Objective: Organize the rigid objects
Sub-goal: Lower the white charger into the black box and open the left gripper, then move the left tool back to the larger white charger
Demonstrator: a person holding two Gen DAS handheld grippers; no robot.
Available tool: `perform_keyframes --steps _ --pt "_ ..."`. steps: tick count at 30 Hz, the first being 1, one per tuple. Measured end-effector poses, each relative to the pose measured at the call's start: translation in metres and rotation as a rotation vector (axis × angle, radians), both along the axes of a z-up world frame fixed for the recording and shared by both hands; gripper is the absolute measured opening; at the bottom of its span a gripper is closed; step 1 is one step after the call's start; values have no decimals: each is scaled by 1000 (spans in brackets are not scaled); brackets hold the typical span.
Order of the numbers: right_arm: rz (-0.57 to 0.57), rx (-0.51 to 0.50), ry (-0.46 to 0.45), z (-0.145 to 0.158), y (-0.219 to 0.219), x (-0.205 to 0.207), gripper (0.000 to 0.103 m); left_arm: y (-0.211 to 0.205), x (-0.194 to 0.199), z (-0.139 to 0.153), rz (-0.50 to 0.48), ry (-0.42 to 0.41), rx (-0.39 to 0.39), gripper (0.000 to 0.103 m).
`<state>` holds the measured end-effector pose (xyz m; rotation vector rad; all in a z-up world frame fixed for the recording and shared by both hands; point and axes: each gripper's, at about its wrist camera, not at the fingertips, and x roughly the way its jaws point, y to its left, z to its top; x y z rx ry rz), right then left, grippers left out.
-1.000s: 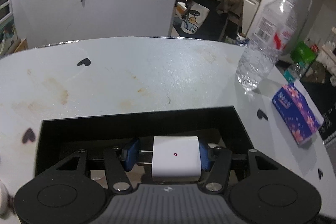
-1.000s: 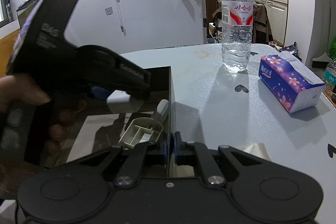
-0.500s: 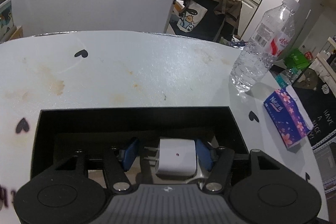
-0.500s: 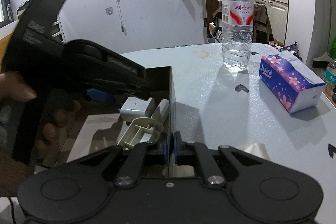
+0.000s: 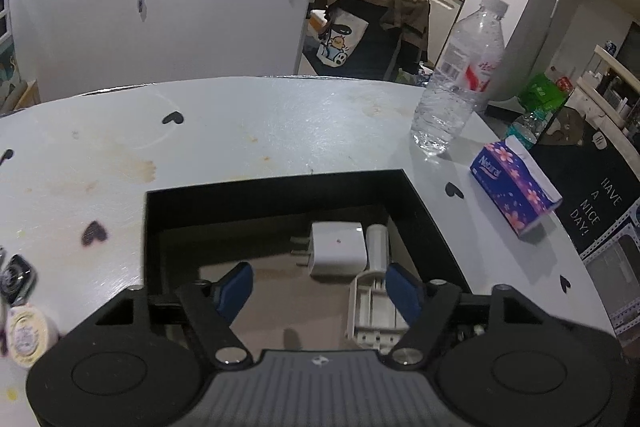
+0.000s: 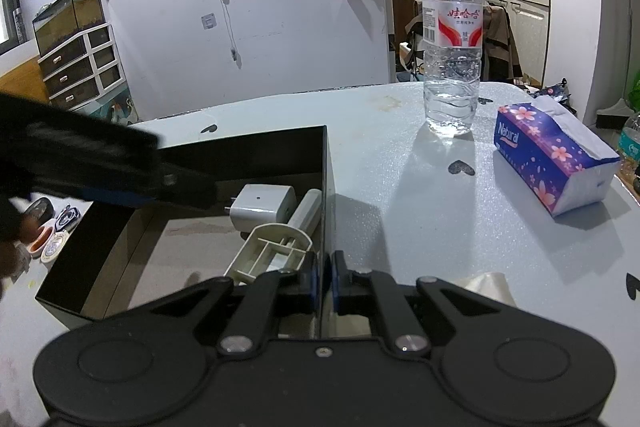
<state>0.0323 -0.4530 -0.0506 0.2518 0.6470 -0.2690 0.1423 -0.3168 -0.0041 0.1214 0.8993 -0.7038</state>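
You are pinning the box wall with the right gripper clamped on it. The charger is lying inside, released; your left gripper is opening, empty. Next, be fetching another loose item.
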Motion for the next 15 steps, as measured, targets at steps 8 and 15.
perform_keyframes --steps 8,15 --pt "0 0 0 0 0 0 8 23 -26 14 -11 -49 -19 96" --pt "0 -2 3 0 0 0 8 37 -46 20 11 -145 -24 103"
